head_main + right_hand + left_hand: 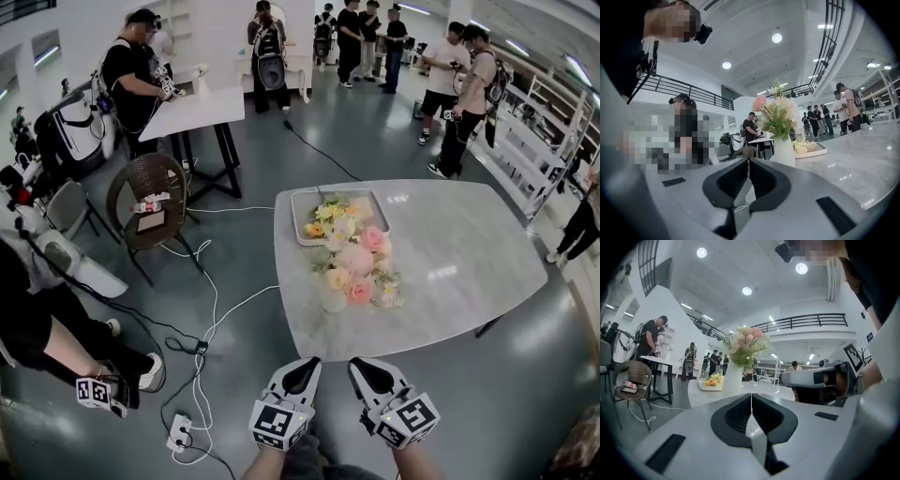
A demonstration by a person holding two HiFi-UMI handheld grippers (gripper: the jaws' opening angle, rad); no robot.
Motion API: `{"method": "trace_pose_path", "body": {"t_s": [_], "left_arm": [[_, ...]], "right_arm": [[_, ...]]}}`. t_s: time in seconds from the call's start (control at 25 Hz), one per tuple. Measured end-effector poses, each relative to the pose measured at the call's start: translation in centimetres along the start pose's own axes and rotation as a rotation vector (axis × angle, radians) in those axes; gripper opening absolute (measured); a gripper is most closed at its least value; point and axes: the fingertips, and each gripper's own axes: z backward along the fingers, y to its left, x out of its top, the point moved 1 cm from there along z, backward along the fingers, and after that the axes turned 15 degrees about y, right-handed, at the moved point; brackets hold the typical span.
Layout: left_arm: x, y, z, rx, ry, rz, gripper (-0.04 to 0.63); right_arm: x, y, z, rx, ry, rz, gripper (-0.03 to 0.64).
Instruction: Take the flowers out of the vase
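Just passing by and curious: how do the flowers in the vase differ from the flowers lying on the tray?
The flowers in the vase stand upright in a leafy bunch; the flowers on the tray lie flat. Those in the vase look mostly pink and cream, those on the tray yellow and cream. The vase stands nearer this end of the table, the tray behind it. Both rest on that table.

large hall: mezzanine railing, shelving
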Motion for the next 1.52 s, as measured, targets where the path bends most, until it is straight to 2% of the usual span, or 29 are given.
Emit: {"method": "trace_pose_path", "body": {"t_s": [0.68,1.0,1.04,1.16,1.24,1.32,1.52], "left_arm": [[1.9,0.2,-6.6,-0.058,-0.052,-0.049,0.017],[2.7,1.7,-8.0,-0.001,-0.069,-0.064,0.018],[2.8,2.2,-8.3,0.009,-0.071,-0.061,0.026],[2.9,3.3,-9.1,0.038,-0.064,-0.062,0.151],[3.1,3.9,-9.7,0.057,-0.055,-0.084,0.203],[3.4,4.4,-10.1,0.071,-0.055,-0.093,0.240],[4.1,5.4,-11.5,0.092,-0.045,-0.114,0.295]], "right_arm": [[0.5,-4.5,-2.6,-0.074,-0.038,0.046,0.026],[1.4,-5.9,-3.6,-0.112,-0.049,0.076,0.026],[1.7,-6.1,-3.8,-0.123,-0.053,0.080,0.028],[2.3,-7.2,-4.3,-0.157,-0.060,0.095,0.028],[2.7,-7.6,-4.7,-0.168,-0.061,0.105,0.048],[3.2,-8.0,-5.2,-0.171,-0.066,0.106,0.121],[4.0,-8.7,-6.4,-0.177,-0.084,0.099,0.178]]}}
